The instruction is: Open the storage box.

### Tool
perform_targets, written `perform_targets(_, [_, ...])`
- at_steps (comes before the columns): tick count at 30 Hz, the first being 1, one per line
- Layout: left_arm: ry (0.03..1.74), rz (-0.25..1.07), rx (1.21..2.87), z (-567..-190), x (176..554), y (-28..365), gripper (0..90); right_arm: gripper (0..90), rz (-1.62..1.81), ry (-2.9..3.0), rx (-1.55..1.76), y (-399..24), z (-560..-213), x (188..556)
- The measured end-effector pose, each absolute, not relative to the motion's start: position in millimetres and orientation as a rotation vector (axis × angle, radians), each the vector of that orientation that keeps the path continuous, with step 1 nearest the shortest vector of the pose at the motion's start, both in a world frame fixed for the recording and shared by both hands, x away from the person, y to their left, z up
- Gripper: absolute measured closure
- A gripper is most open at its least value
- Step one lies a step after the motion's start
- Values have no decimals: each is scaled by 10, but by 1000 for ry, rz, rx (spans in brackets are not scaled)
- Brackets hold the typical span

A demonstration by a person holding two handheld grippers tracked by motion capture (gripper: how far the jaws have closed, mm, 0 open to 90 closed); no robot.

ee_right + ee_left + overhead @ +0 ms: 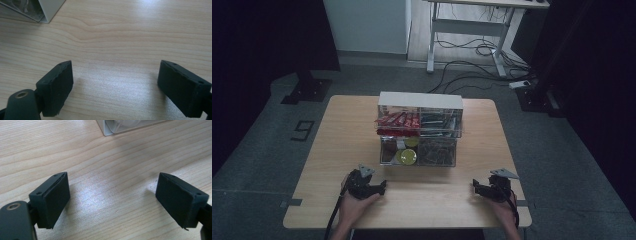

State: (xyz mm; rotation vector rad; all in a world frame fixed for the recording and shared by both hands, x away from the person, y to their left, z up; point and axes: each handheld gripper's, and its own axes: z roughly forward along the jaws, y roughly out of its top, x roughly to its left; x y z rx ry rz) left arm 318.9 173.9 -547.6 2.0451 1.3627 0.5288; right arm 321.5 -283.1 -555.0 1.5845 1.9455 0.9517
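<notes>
A clear two-tier drawer cabinet (419,129) stands mid-table, with red packets (398,120) in its upper left drawer and a yellow-green round thing (406,156) in the lower left one. My left gripper (381,187) rests on the wooden table (342,130) at the front left, jaws wide apart over bare wood (112,192). At the front right lies my right gripper (475,187), open too, nothing between its pads (115,82). A corner of the cabinet (110,130) shows at the top of the left gripper view, and another corner of the cabinet (50,11) in the right gripper view.
The upper right drawer (439,123) holds dark metal items, the lower right drawer (437,151) tangled dark parts. Beyond the table a white desk frame (472,35) and cables (472,70) lie on the grey floor. A black stand base (307,90) sits at the far left.
</notes>
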Motion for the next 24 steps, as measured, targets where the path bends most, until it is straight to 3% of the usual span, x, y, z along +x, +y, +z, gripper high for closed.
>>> perform_targets(11, [1379, 548, 2017, -5471, 3153, 1757, 188, 140, 916, 1955, 1560, -2819, -5553, 3210])
perform_targets(12, [1382, 553, 2012, -5468, 3144, 1761, 236, 140, 905, 1961, 1552, -2812, -5553, 3210])
perform_targets(24, [1375, 523, 1905, -5312, 3057, 1875, 452, 150, 891, 1963, 1543, -2811, -5554, 3214])
